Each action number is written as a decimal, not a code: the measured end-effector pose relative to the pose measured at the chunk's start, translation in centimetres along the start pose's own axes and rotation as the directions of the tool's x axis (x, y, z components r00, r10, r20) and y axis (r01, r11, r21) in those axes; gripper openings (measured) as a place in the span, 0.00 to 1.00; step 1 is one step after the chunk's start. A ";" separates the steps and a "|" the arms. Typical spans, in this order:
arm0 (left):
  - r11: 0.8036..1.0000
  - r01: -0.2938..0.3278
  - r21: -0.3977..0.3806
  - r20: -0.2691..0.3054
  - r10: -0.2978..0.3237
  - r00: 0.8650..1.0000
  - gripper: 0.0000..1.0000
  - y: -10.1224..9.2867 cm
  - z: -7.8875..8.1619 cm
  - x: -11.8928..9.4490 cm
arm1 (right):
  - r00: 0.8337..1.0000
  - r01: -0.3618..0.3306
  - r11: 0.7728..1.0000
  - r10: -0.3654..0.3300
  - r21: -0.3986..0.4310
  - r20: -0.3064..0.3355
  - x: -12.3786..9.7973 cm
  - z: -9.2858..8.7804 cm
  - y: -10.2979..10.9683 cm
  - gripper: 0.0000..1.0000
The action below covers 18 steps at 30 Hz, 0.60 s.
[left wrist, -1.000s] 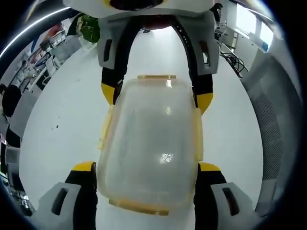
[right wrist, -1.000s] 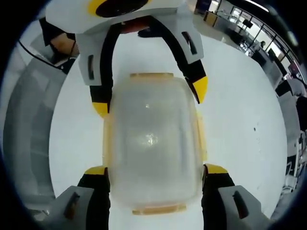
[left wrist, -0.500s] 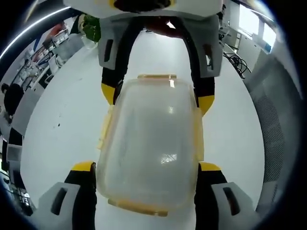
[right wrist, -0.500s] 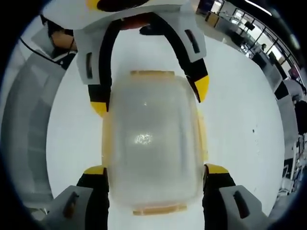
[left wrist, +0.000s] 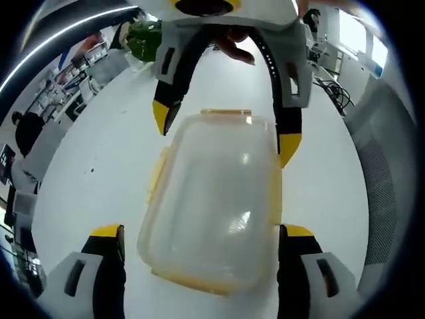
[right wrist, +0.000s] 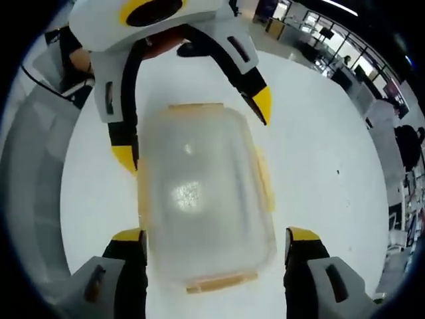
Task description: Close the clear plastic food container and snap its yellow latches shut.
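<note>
The white table point(left wrist: 80, 166) runs out to an office of desks at 10 o'clock in the left gripper view. At centre lies the container point(left wrist: 216, 199), lid on, latches point(right wrist: 263, 179) apparently down. Since a second ago both grippers have loosened: the left gripper point(left wrist: 199, 236) and right gripper point(right wrist: 216, 236) now stand spread, one jaw clear each (likely letting go, task about done).

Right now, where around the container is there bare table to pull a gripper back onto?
Bare white table lies along both long sides of the clear plastic food container with yellow latches. The ends are crowded: left gripper and right gripper straddle them.
</note>
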State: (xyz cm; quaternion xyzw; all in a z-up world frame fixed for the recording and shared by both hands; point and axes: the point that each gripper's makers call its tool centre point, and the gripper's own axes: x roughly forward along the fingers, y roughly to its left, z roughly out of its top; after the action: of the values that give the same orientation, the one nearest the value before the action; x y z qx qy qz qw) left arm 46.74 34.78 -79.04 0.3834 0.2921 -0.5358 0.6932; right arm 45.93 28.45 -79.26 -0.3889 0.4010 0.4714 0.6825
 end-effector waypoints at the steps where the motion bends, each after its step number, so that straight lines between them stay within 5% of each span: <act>1: 1.000 -0.005 -0.008 0.003 0.005 1.000 0.98 -0.1 -0.1 -0.2 | 1.000 0.007 1.000 -0.007 0.006 0.006 -0.1 0.0 0.1 0.86; 18: 0.974 -0.066 -0.217 0.077 0.084 0.993 0.98 -1.1 -0.6 -2.2 | 0.992 0.070 0.979 -0.089 0.192 0.089 -1.6 -0.2 1.3 0.90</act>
State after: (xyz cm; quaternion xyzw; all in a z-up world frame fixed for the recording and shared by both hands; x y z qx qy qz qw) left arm 45.14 36.27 -77.85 0.2939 0.3036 -0.4905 0.7622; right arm 44.28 28.01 -78.05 -0.3148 0.3941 0.4219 0.7534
